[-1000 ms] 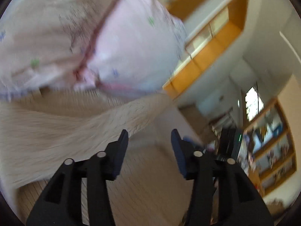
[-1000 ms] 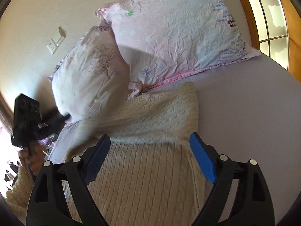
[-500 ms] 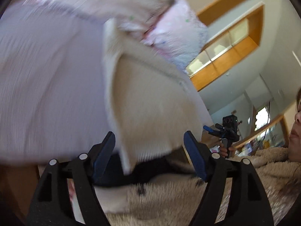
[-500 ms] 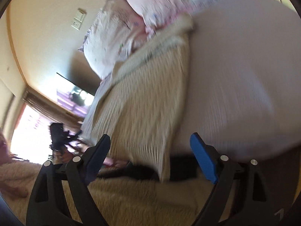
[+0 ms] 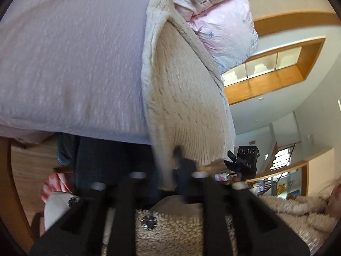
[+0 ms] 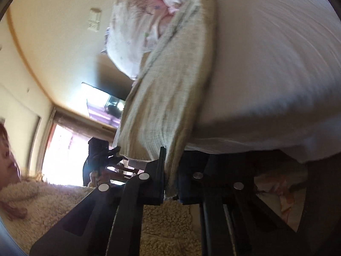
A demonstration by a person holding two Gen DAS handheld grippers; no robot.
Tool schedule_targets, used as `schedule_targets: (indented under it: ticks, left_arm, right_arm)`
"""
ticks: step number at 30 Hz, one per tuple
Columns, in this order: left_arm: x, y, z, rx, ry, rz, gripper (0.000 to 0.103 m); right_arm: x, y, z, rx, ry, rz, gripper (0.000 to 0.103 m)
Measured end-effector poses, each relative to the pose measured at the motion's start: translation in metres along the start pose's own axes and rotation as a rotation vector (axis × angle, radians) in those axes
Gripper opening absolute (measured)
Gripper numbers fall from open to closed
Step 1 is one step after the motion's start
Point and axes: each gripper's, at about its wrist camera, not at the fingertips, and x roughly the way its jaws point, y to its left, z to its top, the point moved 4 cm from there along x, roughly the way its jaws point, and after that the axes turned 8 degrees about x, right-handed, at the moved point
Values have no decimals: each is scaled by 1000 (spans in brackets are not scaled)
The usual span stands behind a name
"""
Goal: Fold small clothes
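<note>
A cream cable-knit sweater (image 5: 181, 89) lies lengthwise on the bed, its ribbed hem hanging over the near edge. My left gripper (image 5: 168, 170) is shut on the hem's left corner. In the right wrist view the same sweater (image 6: 168, 98) runs up toward the pillows, and my right gripper (image 6: 171, 175) is shut on the hem's right corner. Each gripper shows small in the other's view: the right one (image 5: 243, 162) and the left one (image 6: 100, 157).
The bed has a pale lilac sheet (image 5: 70, 59) and pink floral pillows (image 5: 226, 25) at its head. The person in a fleecy cream jacket (image 6: 53, 204) stands close at the bed's edge. A wooden bed frame (image 5: 12, 192) and an orange-framed window (image 5: 277, 70) show.
Both grippers came down to the bed's near edge and closed on the sweater's hem corners. They were open half a second ago.
</note>
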Motion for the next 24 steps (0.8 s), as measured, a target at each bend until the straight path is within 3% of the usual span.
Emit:
schedule_targets:
  ticks: [4, 5, 7, 11, 13, 15, 17, 18, 19, 20, 21, 23, 24]
  left_arm:
    - [0, -22, 12, 5, -23, -65, 6]
    - [-5, -37, 23, 38, -45, -94, 6]
    - [-15, -61, 50, 130, -95, -84, 6]
    - [-25, -88, 142, 273, -259, 7, 6]
    - [-23, -80, 192, 240, -344, 53, 6]
    - [-10, -67, 246, 194, -421, 118, 7]
    - [16, -48, 288, 167, -425, 217, 9]
    - [26, -40, 299, 159, -411, 255, 12]
    - [37, -27, 310, 127, -388, 297, 18]
    - [41, -20, 312, 91, -378, 301, 31]
    - [38, -12, 308, 53, -375, 281, 52]
    - [28, -3, 300, 25, -389, 229, 69]
    - [25, -1, 297, 37, -386, 245, 71]
  right_arm:
    - [-15, 43, 25, -114, -66, 53, 9]
    - [-18, 57, 35, -152, -90, 57, 9]
    - [-23, 89, 68, -237, -160, 63, 9]
    - [-13, 130, 164, -324, -310, 35, 9]
    - [2, 132, 210, -314, -366, 3, 9]
    - [24, 124, 255, -278, -433, -80, 9]
    - [49, 93, 301, -173, -481, -242, 12]
    - [60, 77, 316, -120, -462, -325, 16]
    - [71, 59, 326, -56, -432, -429, 32]
    - [78, 42, 328, 16, -411, -494, 53]
    - [78, 38, 327, 32, -415, -477, 60]
    - [70, 38, 315, -1, -444, -417, 87]
    - [69, 39, 313, -27, -456, -424, 91]
